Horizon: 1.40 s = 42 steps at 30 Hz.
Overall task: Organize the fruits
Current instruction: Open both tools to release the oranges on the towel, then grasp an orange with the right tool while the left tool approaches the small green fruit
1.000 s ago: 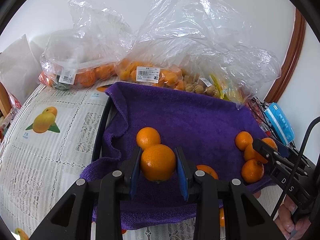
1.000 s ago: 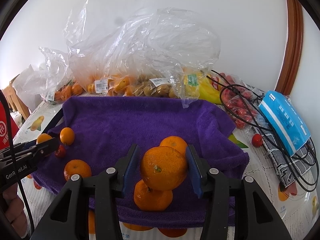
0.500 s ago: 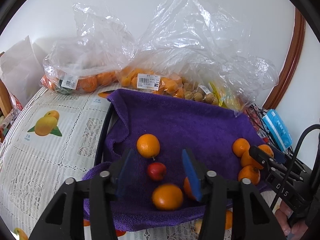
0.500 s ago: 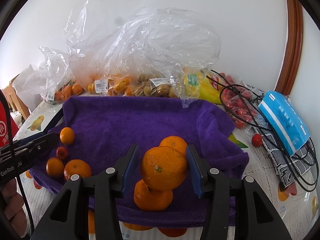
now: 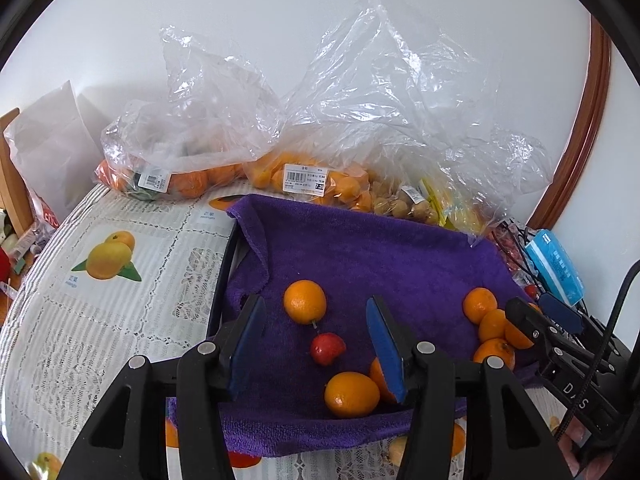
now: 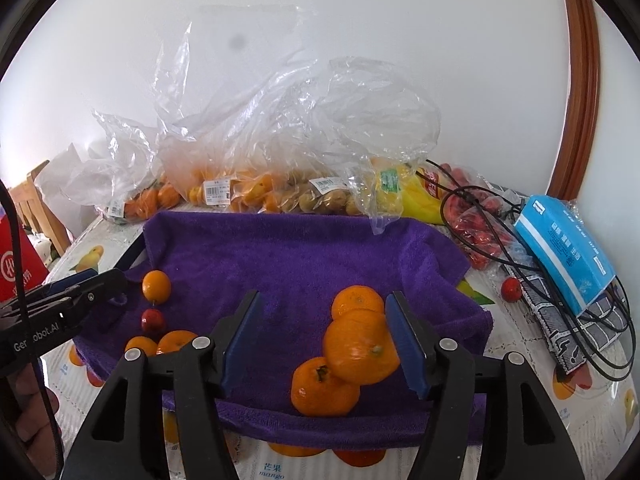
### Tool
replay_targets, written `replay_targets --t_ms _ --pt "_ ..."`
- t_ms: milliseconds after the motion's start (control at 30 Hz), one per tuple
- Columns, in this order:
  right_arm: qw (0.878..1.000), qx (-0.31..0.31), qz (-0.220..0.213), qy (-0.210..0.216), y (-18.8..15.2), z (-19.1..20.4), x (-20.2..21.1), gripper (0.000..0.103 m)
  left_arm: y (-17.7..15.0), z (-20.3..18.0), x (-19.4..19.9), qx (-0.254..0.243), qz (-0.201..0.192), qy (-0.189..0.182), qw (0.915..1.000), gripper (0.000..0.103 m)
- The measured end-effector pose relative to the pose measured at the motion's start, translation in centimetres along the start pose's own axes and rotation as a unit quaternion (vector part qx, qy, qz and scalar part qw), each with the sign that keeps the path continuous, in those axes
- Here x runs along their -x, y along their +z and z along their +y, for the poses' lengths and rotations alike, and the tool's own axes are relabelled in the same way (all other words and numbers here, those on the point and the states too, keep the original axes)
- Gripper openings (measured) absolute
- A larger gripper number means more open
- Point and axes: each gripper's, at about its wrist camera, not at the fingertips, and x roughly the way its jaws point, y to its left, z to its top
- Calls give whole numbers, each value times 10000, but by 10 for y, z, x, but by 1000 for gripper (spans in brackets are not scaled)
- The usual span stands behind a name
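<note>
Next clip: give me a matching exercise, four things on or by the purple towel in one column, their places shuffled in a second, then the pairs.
Things
1. red fruit
2. blue packet
3. orange pile
4. bagged fruit

Places
A. behind the towel, against the wall
B. off the towel, at the right on the tablecloth
C. on the towel's left part, among loose oranges
D. on the towel's right part, before the right gripper

Pairs: 1-C, 2-B, 3-D, 4-A

table [image 5: 120, 304] in fruit-print lace cloth, purple towel [image 5: 360, 256] on it (over a dark tray), clear fruit bags [image 5: 304, 176] behind
</note>
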Motion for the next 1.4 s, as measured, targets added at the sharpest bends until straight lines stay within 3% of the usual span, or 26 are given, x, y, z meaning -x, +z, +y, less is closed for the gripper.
replay_targets --t_ms 467,700,1000,1400 --pt "9999 7 109 -88 -14 6 40 64 -3 17 20 37 82 92 9999 50" --pt "9985 40 383 388 -35 23 50 63 -21 39 30 85 368 211 9991 51" --pt "9932 292 873 711 -67 63 29 37 -38 52 49 -30 314 297 9991 53" --pt "9901 396 1236 536 -78 68 -2 35 -47 70 46 345 228 96 9991 53"
